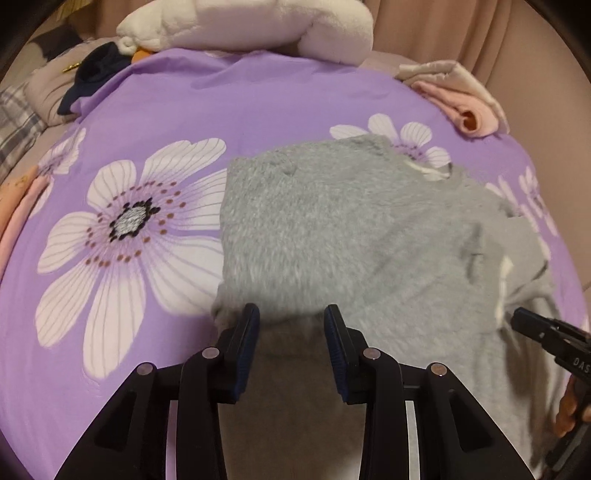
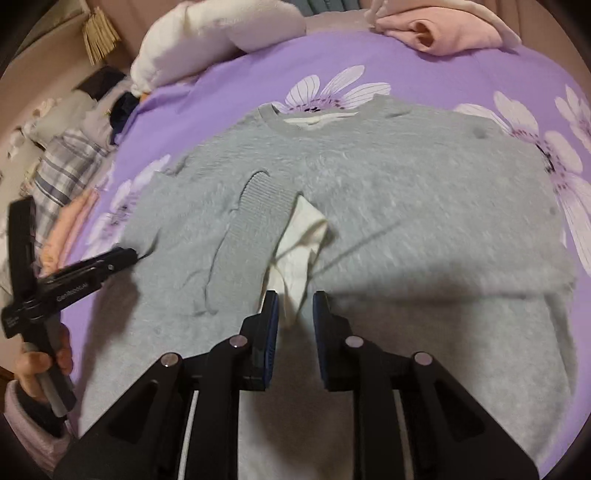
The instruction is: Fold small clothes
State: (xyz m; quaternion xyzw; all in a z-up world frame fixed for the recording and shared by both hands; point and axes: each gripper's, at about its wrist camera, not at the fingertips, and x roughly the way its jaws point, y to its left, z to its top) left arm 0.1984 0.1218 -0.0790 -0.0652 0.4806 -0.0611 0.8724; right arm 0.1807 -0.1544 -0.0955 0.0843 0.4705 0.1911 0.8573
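Observation:
A fuzzy grey sweater (image 2: 406,192) lies flat on the purple flowered sheet (image 2: 236,85), neck away from me. One sleeve is folded across its front, ribbed cuff (image 2: 258,199) near the middle, with a white inner cloth (image 2: 299,236) showing beside it. My right gripper (image 2: 295,306) hovers open over the lower front; the white cloth's tip reaches between its jaws without being pressed. My left gripper (image 1: 291,317) is open over the sweater's (image 1: 332,229) near edge, nothing clamped. In the right wrist view its fingertips (image 2: 127,254) sit at the sweater's left edge.
Folded pink clothes (image 2: 443,33) lie at the far right of the bed. A white plush pile (image 1: 258,26) is at the back, with a dark garment (image 1: 96,74) and plaid cloth (image 2: 62,166) to the left. More pink folded items (image 2: 74,221) sit by the left edge.

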